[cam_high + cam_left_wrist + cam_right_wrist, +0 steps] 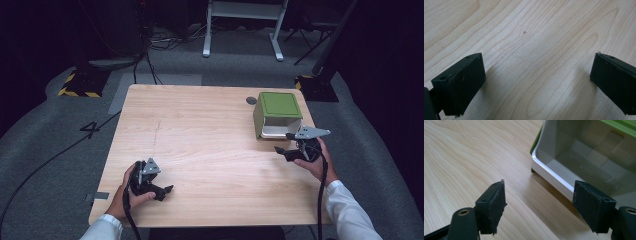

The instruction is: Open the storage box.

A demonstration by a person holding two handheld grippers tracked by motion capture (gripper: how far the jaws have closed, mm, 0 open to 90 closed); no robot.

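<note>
A green box [278,106] with a white inside lies on its side at the right of the wooden table [200,130], its open mouth facing the person. My right gripper [283,142] is open just in front of that mouth. In the right gripper view its jaws stand wide apart [539,205], the box's white rim [551,173] lies between them and a little ahead, and the box looks empty. My left gripper [165,192] rests low over the front left of the table. It is open [537,82], with bare wood between the jaws.
A small dark round spot [251,100] sits on the table behind the box. Beyond the table are a white frame's legs [206,50], floor cables [150,65] and yellow-and-black striped bases [80,90]. The table's front edge runs close under both hands.
</note>
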